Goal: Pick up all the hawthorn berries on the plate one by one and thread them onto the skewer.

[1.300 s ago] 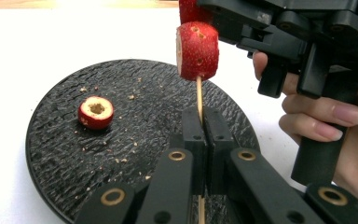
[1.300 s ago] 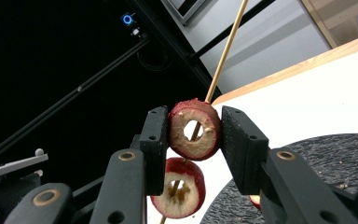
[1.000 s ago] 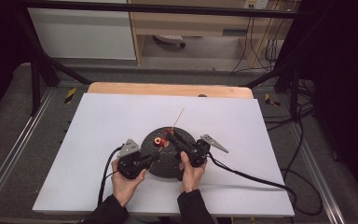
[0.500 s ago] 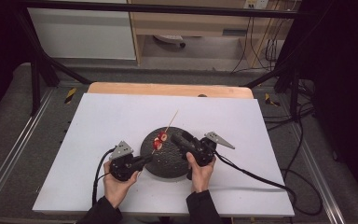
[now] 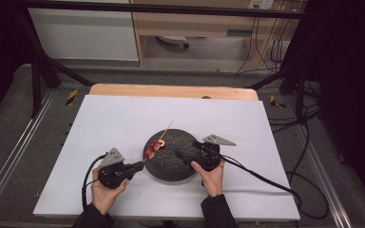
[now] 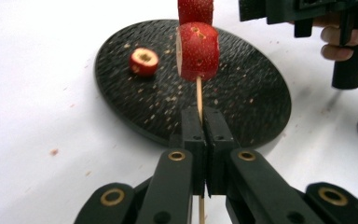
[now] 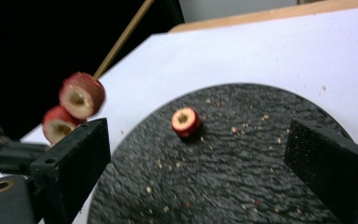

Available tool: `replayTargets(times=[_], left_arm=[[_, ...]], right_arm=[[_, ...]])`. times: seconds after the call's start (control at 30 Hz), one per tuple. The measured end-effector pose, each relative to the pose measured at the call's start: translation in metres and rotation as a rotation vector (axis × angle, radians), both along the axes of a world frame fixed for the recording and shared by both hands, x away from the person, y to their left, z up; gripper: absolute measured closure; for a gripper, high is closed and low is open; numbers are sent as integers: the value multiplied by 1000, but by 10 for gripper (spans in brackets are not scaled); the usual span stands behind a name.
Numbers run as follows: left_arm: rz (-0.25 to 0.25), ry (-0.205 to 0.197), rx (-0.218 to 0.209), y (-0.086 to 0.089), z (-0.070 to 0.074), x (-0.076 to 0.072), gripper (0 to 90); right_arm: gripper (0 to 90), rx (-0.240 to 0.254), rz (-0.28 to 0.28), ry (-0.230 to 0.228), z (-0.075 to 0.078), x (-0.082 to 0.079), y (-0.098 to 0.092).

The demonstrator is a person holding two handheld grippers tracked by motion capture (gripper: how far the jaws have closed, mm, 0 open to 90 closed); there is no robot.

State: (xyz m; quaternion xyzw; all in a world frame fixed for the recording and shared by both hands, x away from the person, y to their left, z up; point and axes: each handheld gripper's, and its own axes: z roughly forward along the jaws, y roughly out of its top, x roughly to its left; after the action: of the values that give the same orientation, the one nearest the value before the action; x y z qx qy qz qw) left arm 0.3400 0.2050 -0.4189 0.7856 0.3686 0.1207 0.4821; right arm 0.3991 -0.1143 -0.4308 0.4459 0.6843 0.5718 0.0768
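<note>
My left gripper [image 5: 140, 165] [image 6: 200, 140] is shut on the lower end of a thin wooden skewer [image 6: 198, 95], held slanting over the left edge of the round black plate [image 5: 180, 168]. Two red fruit slices [image 6: 197, 51] [image 7: 81, 94] are threaded on the skewer. A third red slice [image 6: 143, 61] [image 7: 185, 122] lies loose on the plate. My right gripper [image 5: 179, 154] [image 7: 198, 140] hovers low over the plate's right side. Its jaws have just been opening and stand wide with nothing between them. The loose slice lies beyond their tips.
The plate [image 7: 242, 177], speckled with crumbs, sits on a white board [image 5: 123, 118] over a wooden table edge [image 5: 171, 90]. Cables [image 5: 261, 178] trail from both grippers toward the near and right edges. Dark metal frame legs stand beyond the table.
My left gripper has drawn back to the left with the skewer and its slices, away from the right gripper. The right gripper's jaws have come off the fruit and opened.
</note>
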Motion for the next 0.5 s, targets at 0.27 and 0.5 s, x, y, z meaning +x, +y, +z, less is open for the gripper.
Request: replayTargets(times=[0.27, 0.5], left_arm=[[8, 12, 49, 25, -6, -8, 886], [17, 29, 66, 47, -11, -12, 885]], right_arm=[[47, -108, 59, 38, -2, 1, -3], [37, -176, 94, 74, 3, 3, -7]])
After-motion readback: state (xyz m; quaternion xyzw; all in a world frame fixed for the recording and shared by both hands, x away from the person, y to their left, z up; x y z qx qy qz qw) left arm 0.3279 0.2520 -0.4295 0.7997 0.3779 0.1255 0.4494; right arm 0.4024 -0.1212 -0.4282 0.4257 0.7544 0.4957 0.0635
